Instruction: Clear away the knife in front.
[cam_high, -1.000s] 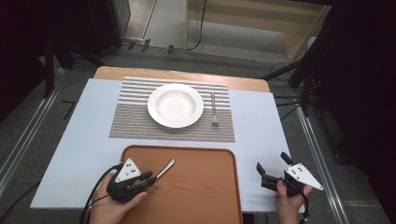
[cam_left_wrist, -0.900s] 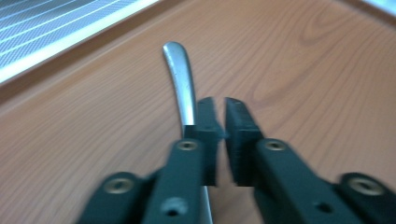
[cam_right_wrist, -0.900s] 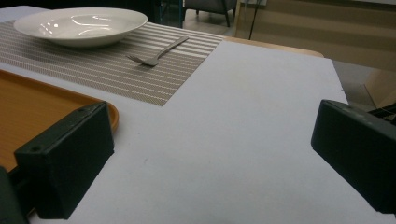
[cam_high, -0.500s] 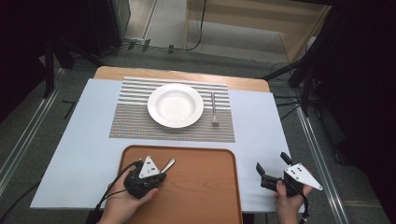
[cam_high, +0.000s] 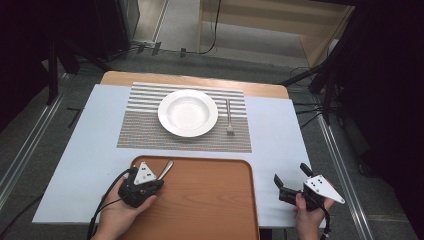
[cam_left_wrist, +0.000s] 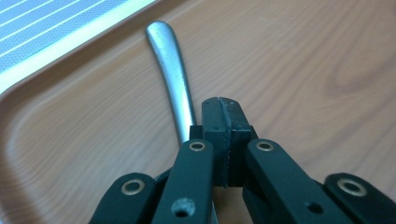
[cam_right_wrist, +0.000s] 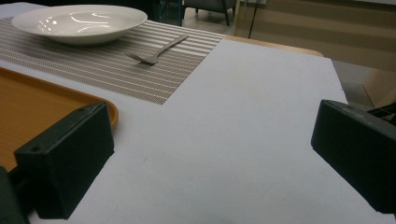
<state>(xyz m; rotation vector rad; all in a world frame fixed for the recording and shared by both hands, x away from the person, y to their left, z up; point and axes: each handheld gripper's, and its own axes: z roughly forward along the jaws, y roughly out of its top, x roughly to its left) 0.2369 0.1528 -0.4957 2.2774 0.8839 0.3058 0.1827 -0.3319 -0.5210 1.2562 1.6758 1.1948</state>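
My left gripper (cam_high: 152, 181) hovers over the near-left part of the orange-brown tray (cam_high: 205, 200), held by a hand. In the left gripper view its jaws (cam_left_wrist: 219, 106) are pressed together, and a slim metal utensil handle (cam_left_wrist: 172, 70) runs out from under them toward the tray's rim (cam_left_wrist: 28, 88). From above the same handle (cam_high: 166, 169) sticks out toward the far right; the utensil's head is hidden. My right gripper (cam_high: 290, 174) rests open on the pale blue table surface right of the tray, with nothing between its jaws (cam_right_wrist: 210, 158).
A striped placemat (cam_high: 142, 130) lies at the table's far middle with a white bowl-like plate (cam_high: 187, 112) on it and a fork (cam_high: 229, 116) to the plate's right. The right gripper view shows the plate (cam_right_wrist: 79, 21), the fork (cam_right_wrist: 156, 52) and the tray corner (cam_right_wrist: 28, 107).
My left gripper has shifted slightly across the tray's near-left area, and the utensil handle has moved a little left and farther with it. The right gripper has stayed put.
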